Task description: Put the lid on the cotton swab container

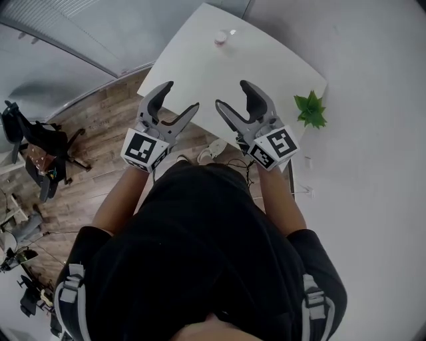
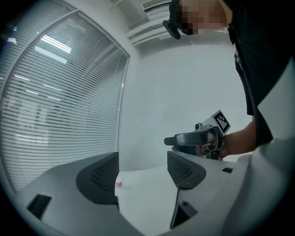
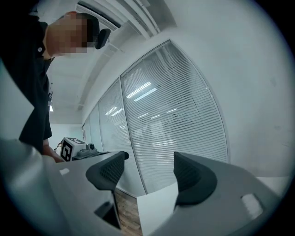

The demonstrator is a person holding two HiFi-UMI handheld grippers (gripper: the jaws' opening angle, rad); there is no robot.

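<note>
While L tongs, R tongs gape empty, 1 container, 1 lid sit ahead.

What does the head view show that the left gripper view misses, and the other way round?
Only the head view shows the green plant beside the table, the wooden floor and a black chair.

Only the left gripper view shows the ceiling and looks level across the tabletop.

Both show the white table, a small pinkish container near its far end, the left gripper and the right gripper. Both grippers have their jaws apart and hold nothing.
</note>
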